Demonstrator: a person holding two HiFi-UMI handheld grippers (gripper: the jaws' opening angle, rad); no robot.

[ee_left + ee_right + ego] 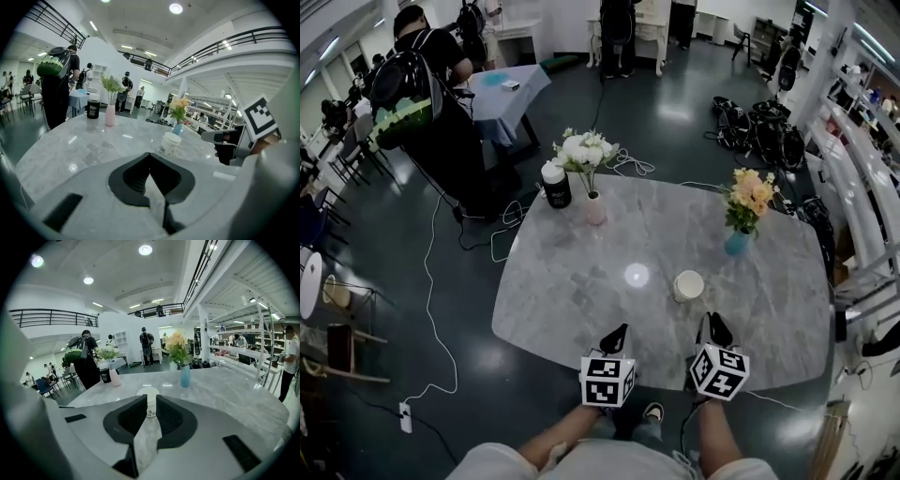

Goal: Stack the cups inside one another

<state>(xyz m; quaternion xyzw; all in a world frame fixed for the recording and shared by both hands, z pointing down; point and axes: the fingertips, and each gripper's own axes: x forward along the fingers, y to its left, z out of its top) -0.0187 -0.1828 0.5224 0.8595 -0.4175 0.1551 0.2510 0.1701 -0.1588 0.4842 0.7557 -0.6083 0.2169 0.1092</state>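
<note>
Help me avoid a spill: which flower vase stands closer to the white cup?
The blue vase with orange flowers, right of the cup. The pink vase with white flowers stands farther, by the black jar.

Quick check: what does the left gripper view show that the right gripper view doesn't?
Only the left gripper view: the right gripper, right of the paper cup, and the left gripper, jaws closed, empty. Only the right gripper view: the right gripper's jaws, slightly apart, that cup showing through their gap, ungripped. Both: marble table, paper cup, pink vase of white flowers, blue vase of orange flowers, black jar.
</note>
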